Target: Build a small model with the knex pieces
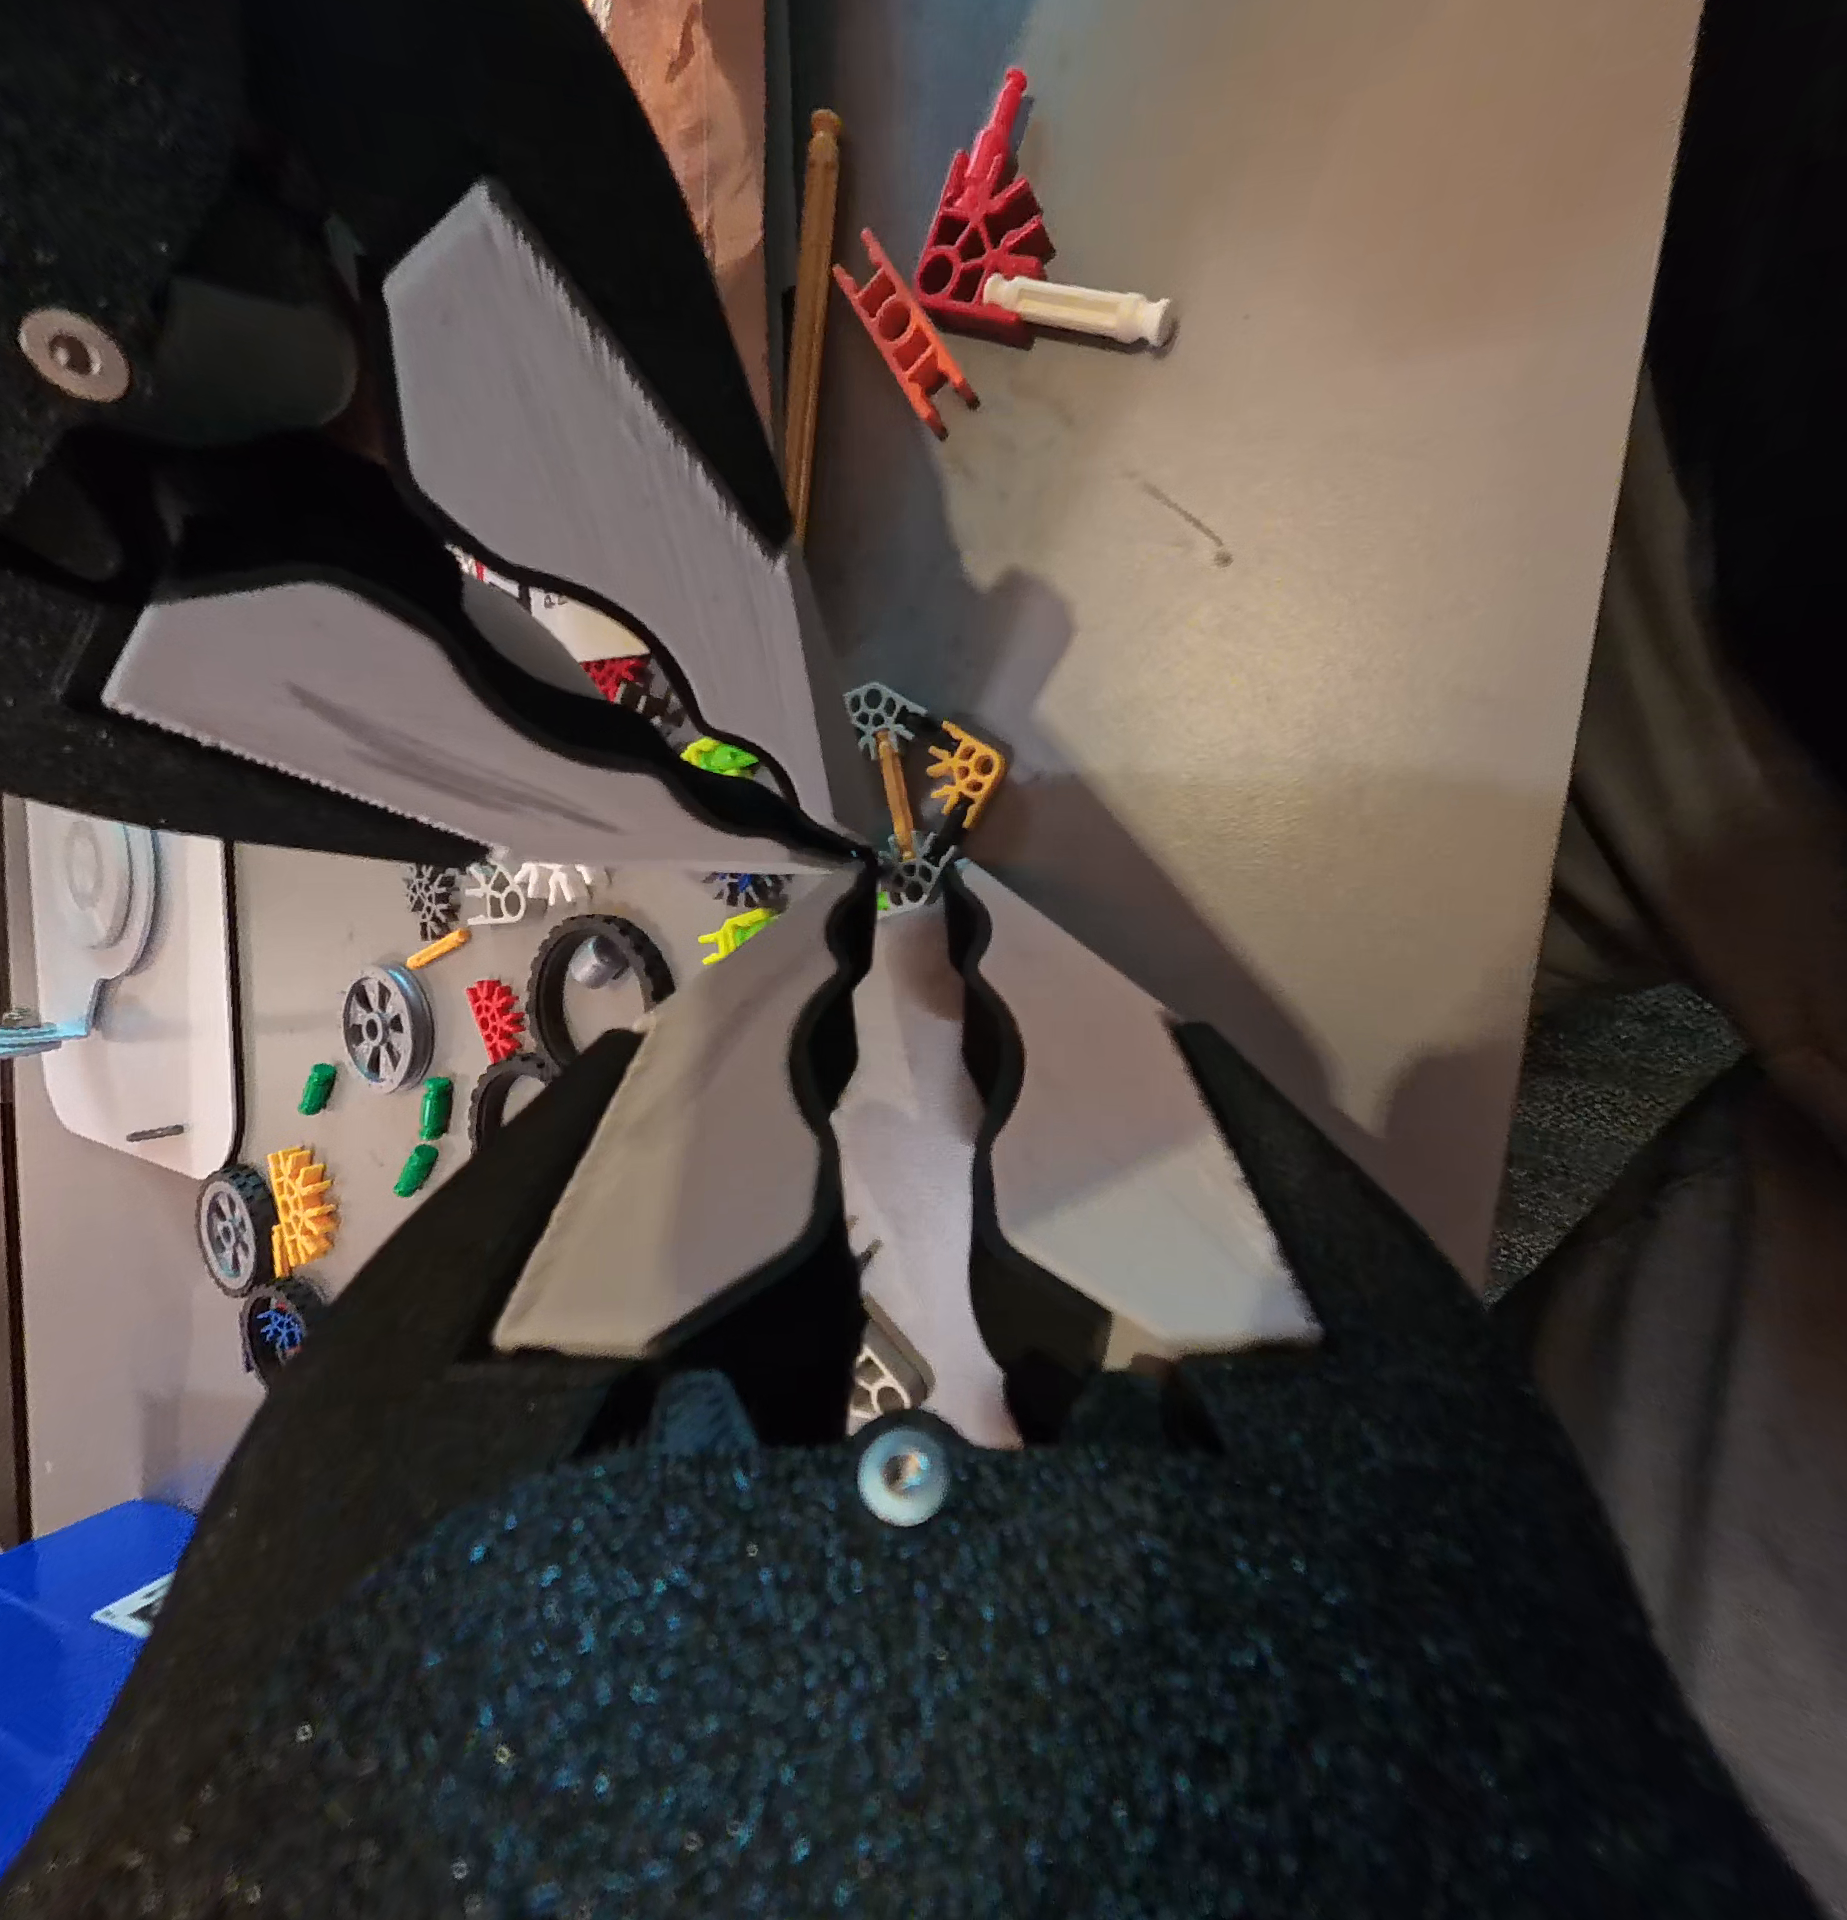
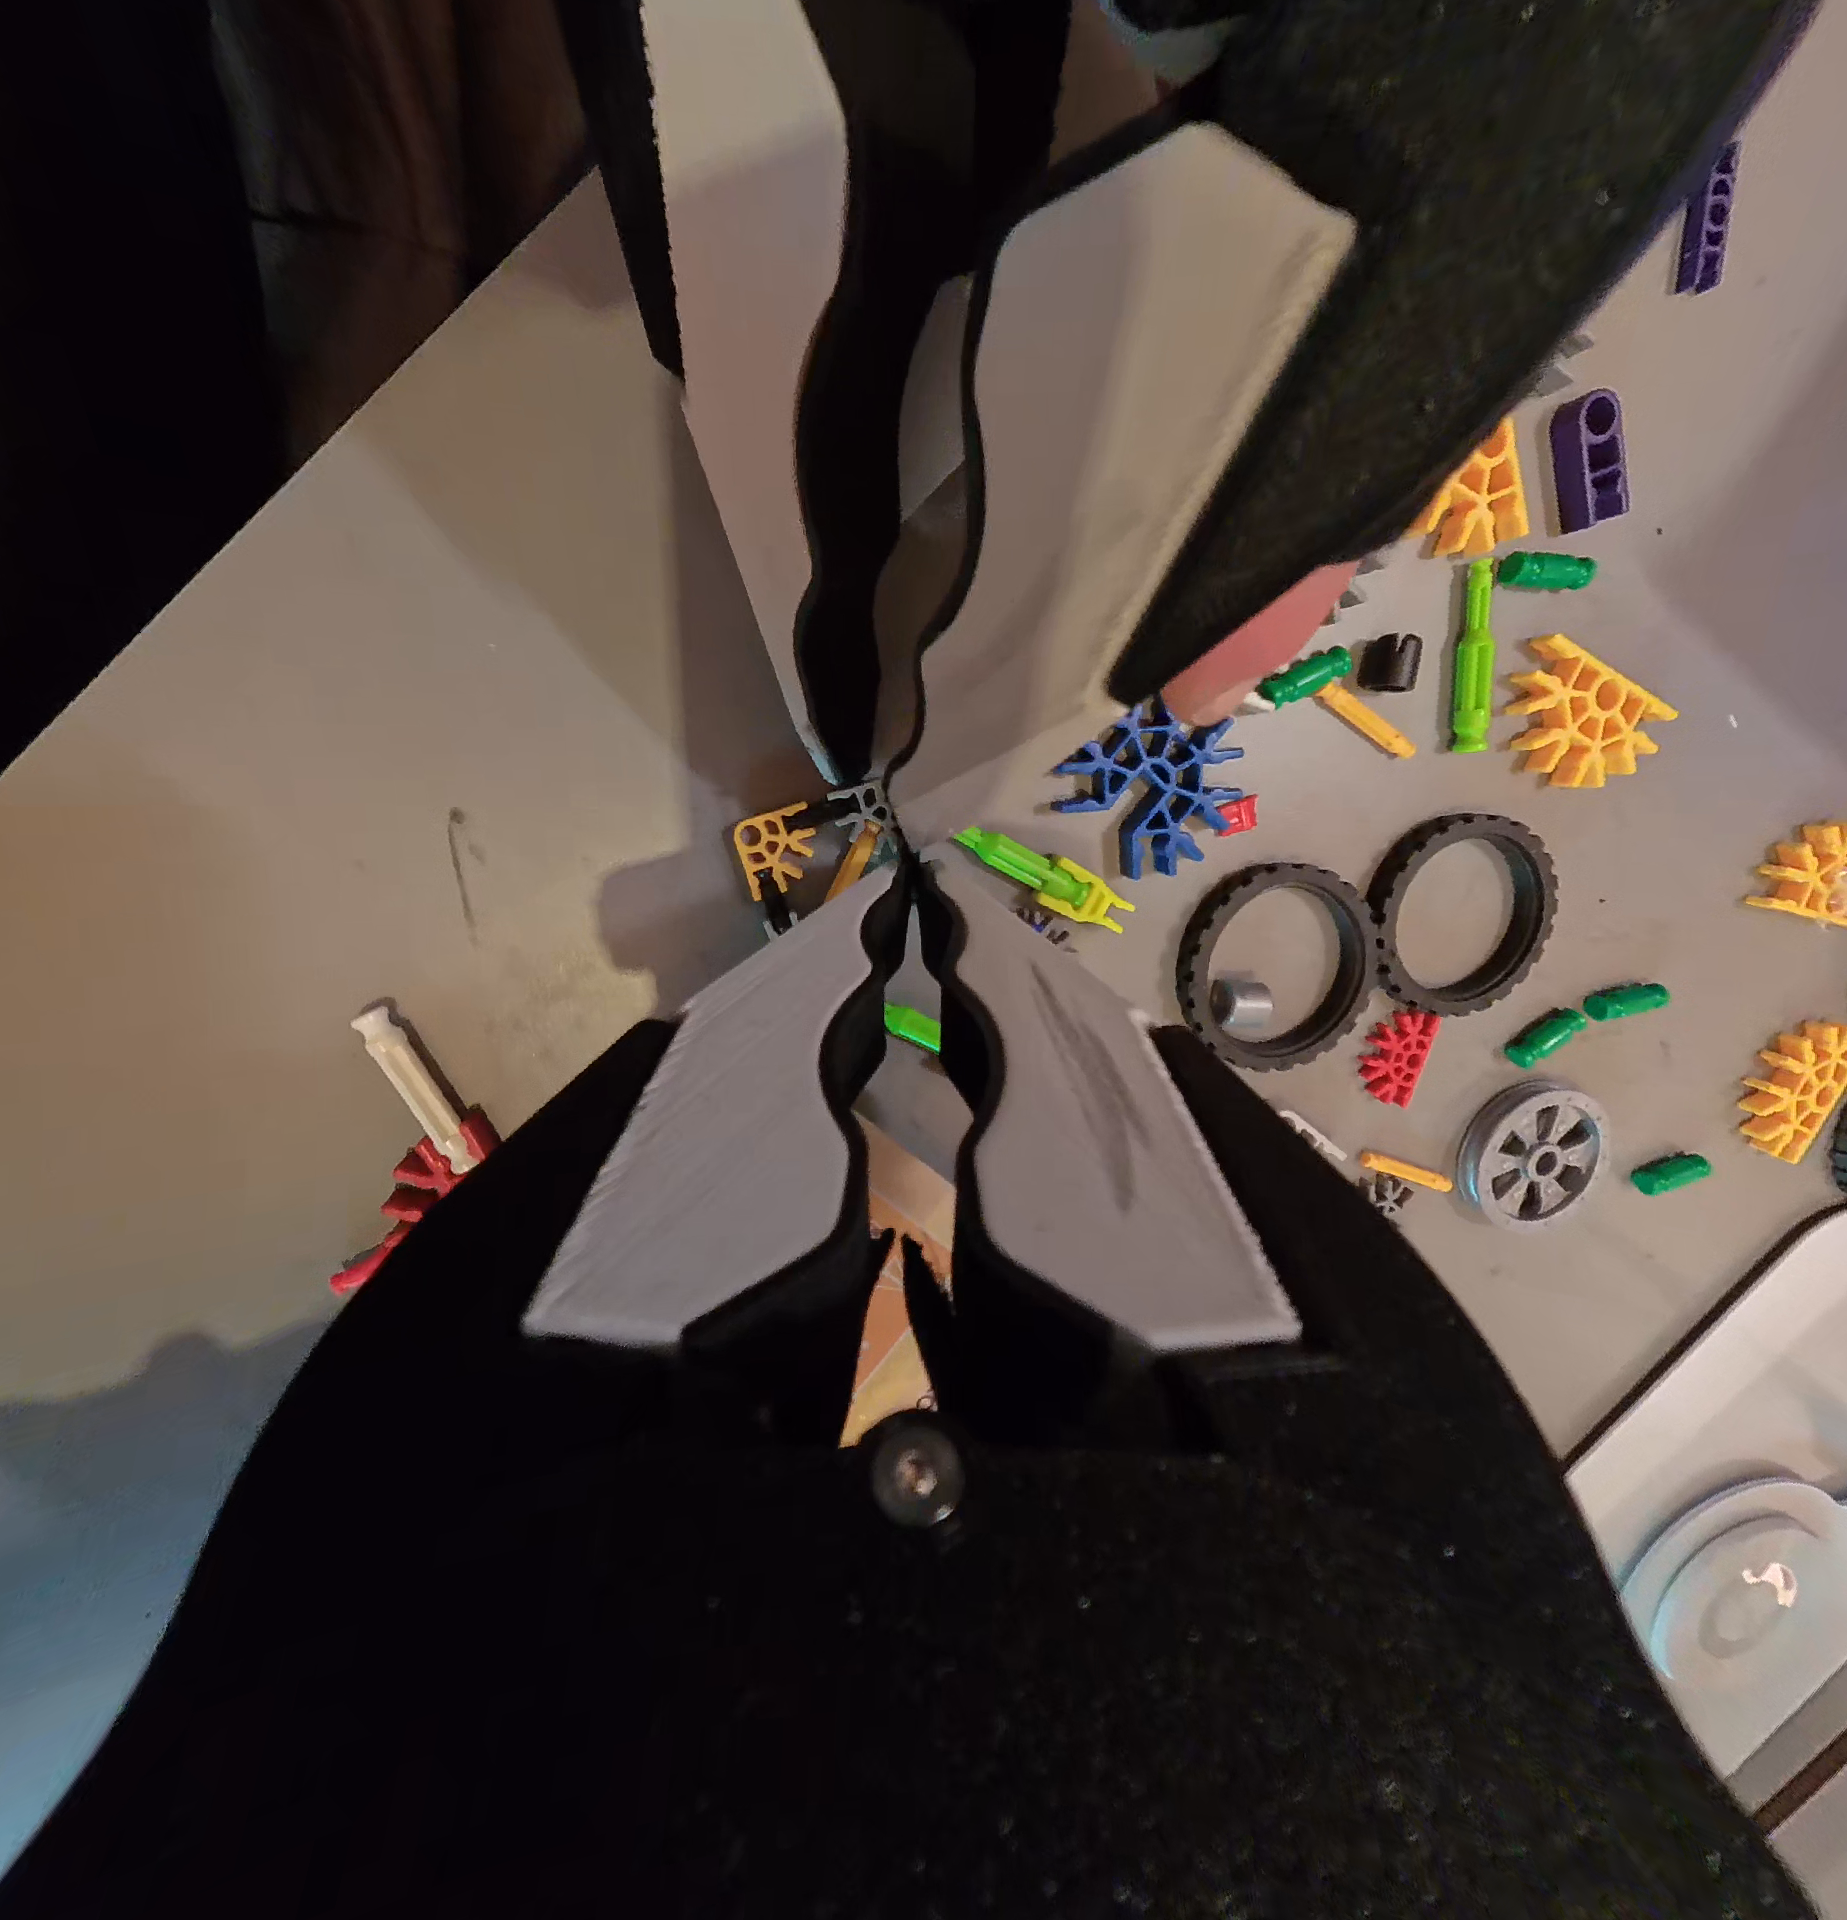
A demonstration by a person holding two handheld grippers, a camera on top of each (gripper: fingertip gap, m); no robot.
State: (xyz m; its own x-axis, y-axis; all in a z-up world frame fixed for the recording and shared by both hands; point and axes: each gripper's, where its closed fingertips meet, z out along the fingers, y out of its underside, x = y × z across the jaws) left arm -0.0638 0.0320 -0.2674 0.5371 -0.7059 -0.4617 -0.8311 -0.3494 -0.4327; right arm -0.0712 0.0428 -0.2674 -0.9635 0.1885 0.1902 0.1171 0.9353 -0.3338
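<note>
A small assembly of grey (image 1: 877, 712) and yellow (image 1: 966, 769) connectors joined by a tan rod (image 1: 895, 795) and short black rods is held above the grey table (image 1: 1314, 520). My left gripper (image 1: 903, 883) is shut on its lower grey connector (image 1: 914, 881). My right gripper (image 2: 911, 873) is shut, its tips meeting the same corner of the assembly (image 2: 773, 847); what exactly they pinch is hidden. The left gripper (image 2: 872, 777) enters the right wrist view from the top, and the right gripper (image 1: 859, 854) enters the left wrist view from the upper left.
Loose parts lie on the table: a red connector with a white rod (image 1: 986, 234), a long tan rod (image 1: 813, 312), two black tyres (image 2: 1272, 961), a blue connector (image 2: 1153, 784), grey wheels (image 1: 386, 1029), green rods, yellow connectors (image 2: 1584, 712). A white tray (image 2: 1750, 1351) and a blue bin (image 1: 46, 1662) sit beside them. Only a small space, under 4 cm, lies between the two pairs of fingers.
</note>
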